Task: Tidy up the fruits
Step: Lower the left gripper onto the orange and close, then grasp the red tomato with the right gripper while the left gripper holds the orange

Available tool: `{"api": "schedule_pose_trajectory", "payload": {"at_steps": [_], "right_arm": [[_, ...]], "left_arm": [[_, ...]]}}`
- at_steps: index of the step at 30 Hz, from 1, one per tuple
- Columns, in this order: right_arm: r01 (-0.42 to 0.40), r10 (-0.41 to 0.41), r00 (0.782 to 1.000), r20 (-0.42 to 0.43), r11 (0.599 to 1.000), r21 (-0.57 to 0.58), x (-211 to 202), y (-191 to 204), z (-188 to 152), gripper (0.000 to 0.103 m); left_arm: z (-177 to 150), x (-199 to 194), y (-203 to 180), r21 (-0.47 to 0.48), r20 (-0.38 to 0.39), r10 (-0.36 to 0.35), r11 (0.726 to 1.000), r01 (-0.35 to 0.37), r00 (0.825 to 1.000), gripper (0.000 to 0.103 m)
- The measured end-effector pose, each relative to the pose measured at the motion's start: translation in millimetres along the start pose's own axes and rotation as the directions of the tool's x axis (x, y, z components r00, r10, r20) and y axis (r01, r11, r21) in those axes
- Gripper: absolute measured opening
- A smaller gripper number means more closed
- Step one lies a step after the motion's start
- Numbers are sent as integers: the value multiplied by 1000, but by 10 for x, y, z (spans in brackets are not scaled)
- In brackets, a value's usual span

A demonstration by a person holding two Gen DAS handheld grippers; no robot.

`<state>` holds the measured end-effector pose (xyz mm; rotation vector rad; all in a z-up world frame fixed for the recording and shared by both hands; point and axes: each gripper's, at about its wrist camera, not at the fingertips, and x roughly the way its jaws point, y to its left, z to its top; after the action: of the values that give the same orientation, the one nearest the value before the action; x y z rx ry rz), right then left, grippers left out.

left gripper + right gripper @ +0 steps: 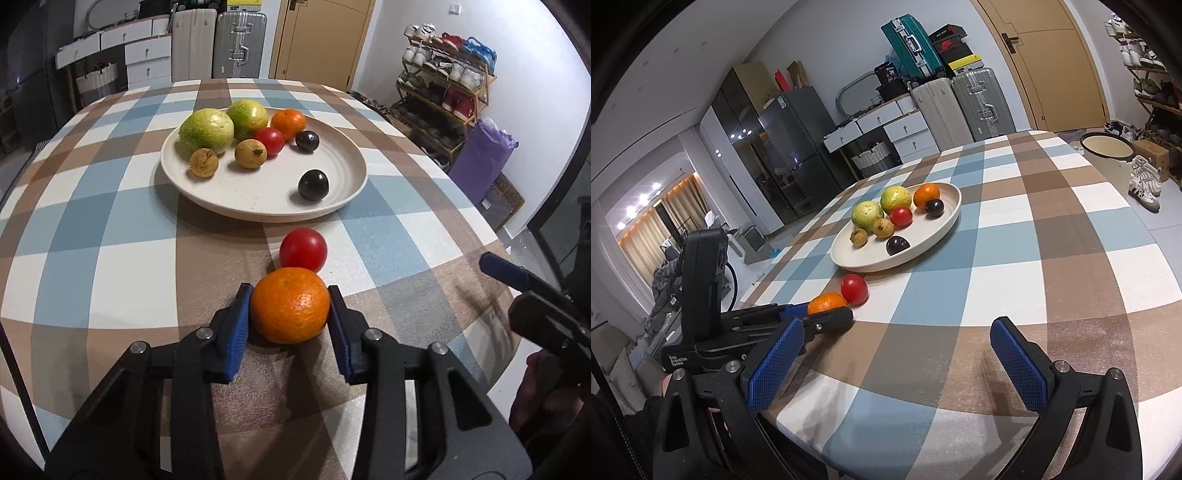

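Presently our left gripper (290,308) clasps the orange (290,305); we lift straight, sparing the touching tomato (303,250); right gripper (897,360) wide.

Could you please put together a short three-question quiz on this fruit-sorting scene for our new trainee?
1. True or false: the right gripper holds a fruit.
2. Which fruit sits between the fingers of the left gripper? A) a tomato B) an orange C) a plum
3. How many fruits lie on the table outside the plate?

Key
1. False: its jaws stand wide apart over bare cloth.
2. B: the orange, with both pads at its sides.
3. Two: that orange and the red tomato just beyond it.
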<state>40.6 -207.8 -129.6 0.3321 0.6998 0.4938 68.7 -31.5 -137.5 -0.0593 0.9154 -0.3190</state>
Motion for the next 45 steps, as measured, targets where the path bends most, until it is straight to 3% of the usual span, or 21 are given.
{"api": "schedule_pose_trajectory", "payload": {"at_steps": [7, 24, 42, 45], "right_arm": [[-2, 0, 999, -47, 998, -55, 113, 202, 28, 103], [26, -37, 987, -159, 997, -67, 676, 423, 50, 103], [106, -125, 975, -182, 988, -113, 1126, 570, 287, 103], [104, -128, 971, -200, 987, -124, 1225, 617, 307, 94]], "left_arm": [[-96, -194, 148, -37, 19, -14, 999, 15, 1000, 36], [-480, -1023, 831, -156, 110, 45, 987, -27, 993, 36], [-541, -1082, 1083, -232, 137, 34, 973, -1, 990, 36], [-540, -1079, 1090, -235, 136, 35, 972, -2, 990, 36]]}}
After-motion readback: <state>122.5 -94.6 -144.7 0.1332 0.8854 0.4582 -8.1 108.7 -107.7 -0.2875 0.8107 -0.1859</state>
